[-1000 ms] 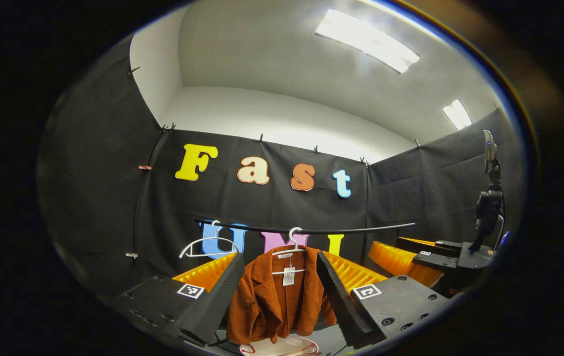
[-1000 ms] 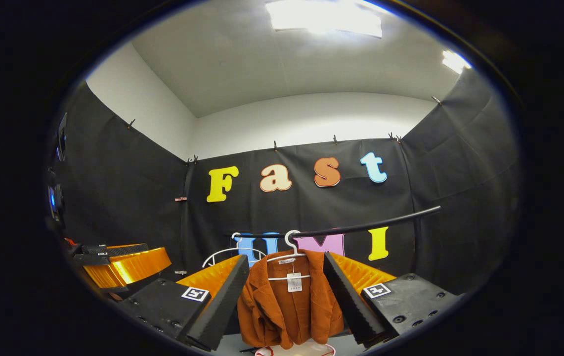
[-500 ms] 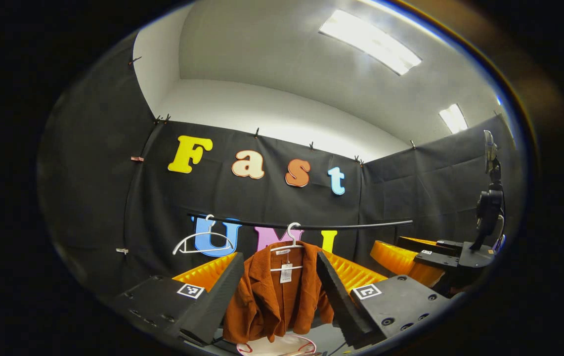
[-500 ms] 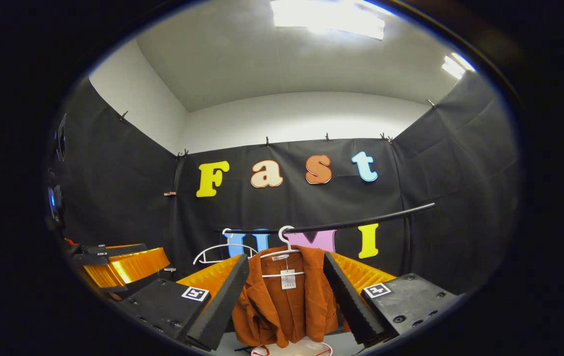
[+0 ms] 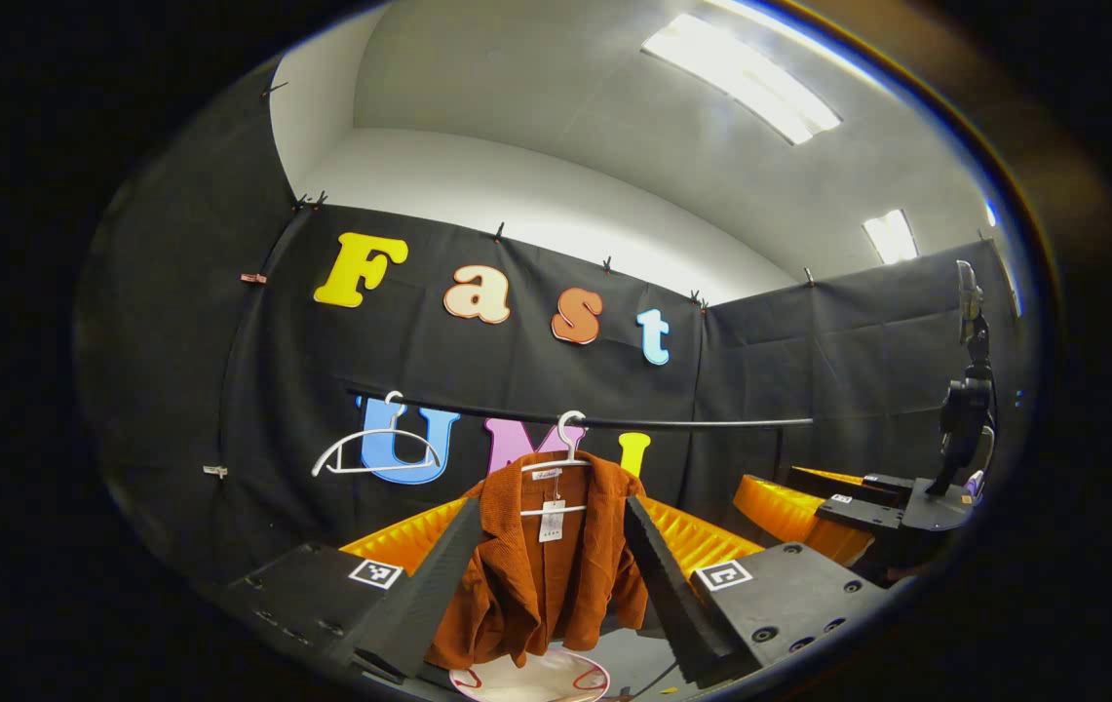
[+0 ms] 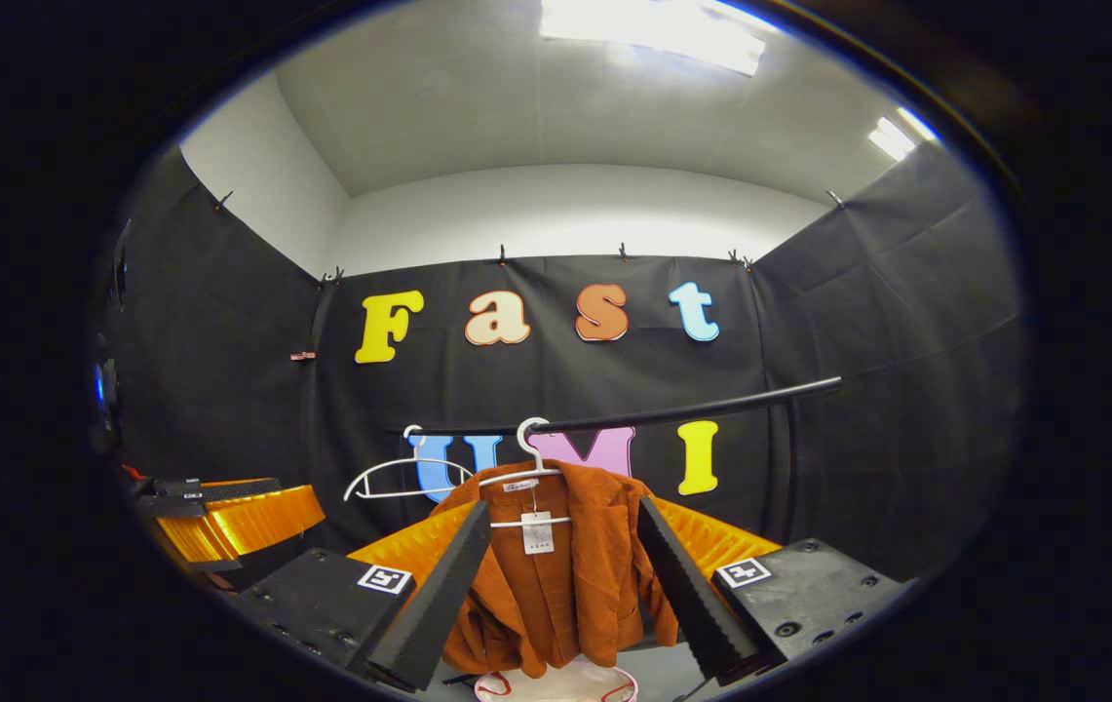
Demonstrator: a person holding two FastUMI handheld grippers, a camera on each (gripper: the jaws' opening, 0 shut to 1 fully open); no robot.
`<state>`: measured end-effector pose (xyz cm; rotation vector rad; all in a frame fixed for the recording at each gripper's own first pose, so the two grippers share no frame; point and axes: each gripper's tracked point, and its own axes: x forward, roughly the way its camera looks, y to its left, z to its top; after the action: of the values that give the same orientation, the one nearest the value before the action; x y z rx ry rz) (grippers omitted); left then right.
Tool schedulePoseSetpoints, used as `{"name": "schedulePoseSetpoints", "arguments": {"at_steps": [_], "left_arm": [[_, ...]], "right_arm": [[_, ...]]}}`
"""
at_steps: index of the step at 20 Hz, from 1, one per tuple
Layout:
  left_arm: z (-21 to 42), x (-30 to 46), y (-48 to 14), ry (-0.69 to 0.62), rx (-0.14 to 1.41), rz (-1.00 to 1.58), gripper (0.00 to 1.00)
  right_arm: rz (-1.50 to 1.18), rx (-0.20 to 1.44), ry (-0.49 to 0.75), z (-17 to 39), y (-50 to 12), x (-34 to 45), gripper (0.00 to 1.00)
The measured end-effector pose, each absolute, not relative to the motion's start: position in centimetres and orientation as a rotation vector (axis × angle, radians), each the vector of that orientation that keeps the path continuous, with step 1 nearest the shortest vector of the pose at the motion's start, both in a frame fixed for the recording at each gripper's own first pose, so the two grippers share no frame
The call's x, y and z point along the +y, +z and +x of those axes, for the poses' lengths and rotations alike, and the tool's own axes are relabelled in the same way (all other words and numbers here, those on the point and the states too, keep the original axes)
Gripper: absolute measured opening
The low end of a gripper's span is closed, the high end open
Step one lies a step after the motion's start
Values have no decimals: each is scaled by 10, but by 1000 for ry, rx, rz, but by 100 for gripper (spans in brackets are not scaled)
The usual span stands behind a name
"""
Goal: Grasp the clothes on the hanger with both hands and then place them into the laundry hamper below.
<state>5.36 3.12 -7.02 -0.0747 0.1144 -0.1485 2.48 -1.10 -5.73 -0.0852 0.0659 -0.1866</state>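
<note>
A rust-brown jacket point(image 5: 541, 575) point(image 6: 556, 585) with a white tag hangs on a white hanger point(image 5: 556, 468) point(image 6: 521, 468) from a black rail point(image 5: 614, 422) point(image 6: 692, 412). Below it sits the white, red-trimmed rim of the laundry hamper point(image 5: 531, 678) point(image 6: 556, 685). My left gripper point(image 5: 546, 585) is open, its two fingers framing the jacket from some distance. My right gripper point(image 6: 560, 590) is open too, with the jacket seen between its fingers, not touching. The right gripper point(image 5: 824, 502) also appears at the right of the left gripper view; the left gripper point(image 6: 224, 512) appears at the left of the right gripper view.
A second, bare white hanger point(image 5: 375, 453) point(image 6: 400, 476) hangs on the rail to the left of the jacket. A black stand with a mounted device point(image 5: 965, 409) rises at the far right of the left gripper view. Black cloth walls close the booth on three sides.
Both views have tilted downward a little: the jacket, hangers and rail sit higher in frame and more of the hamper rim shows. Both grippers stay open.
</note>
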Motion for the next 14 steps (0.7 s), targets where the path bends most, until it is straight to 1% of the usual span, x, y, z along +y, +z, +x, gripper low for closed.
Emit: {"name": "schedulePoseSetpoints", "arguments": {"at_steps": [3,8,12,14], "left_arm": [[79,32,-99,-138,154,-59,93],[143,34,-144,-75,166,-76,93],[194,43,-193,12,203,-114,93],[215,41,-221,41,255,-141,93]], "right_arm": [[-65,86,-178,53,-82,-22,98],[-57,94,-149,120,-120,-50,98],[-57,128,-116,167,-158,-70,98],[-57,164,-113,185,-180,-84,98]]}}
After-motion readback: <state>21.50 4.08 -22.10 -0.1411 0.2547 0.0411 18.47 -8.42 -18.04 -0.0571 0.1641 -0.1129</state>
